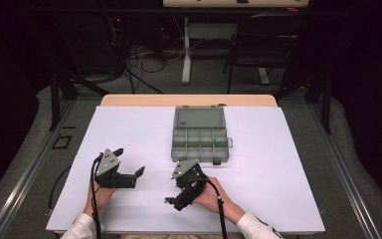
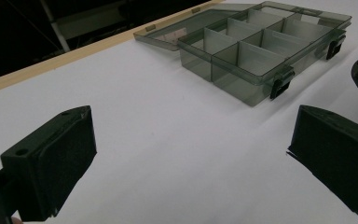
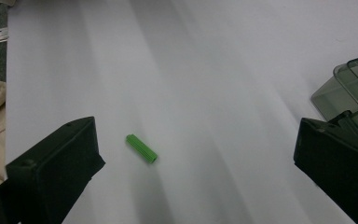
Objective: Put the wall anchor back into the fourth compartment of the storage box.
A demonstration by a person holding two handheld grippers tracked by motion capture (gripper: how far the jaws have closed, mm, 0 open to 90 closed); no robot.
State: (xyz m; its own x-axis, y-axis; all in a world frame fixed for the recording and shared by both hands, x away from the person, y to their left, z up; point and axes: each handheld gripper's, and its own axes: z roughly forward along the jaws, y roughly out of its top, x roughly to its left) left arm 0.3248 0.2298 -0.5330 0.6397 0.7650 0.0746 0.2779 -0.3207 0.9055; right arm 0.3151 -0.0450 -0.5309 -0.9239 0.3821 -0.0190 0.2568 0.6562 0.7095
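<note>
We hold the right gripper released, jaws wide, over the green plug lying on the white table, near the open organizer box. Left gripper likewise spread, empty. Risk: the plug sits off-centre, so closing may roll it away. High view barely resolves it, probably the green speck.

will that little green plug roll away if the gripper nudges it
Probably. The green plug is a short cylinder lying on its side on the smooth white table, so a sideways nudge may roll it. It looks small, light and stiff. The right gripper is open around it, not touching.
</note>
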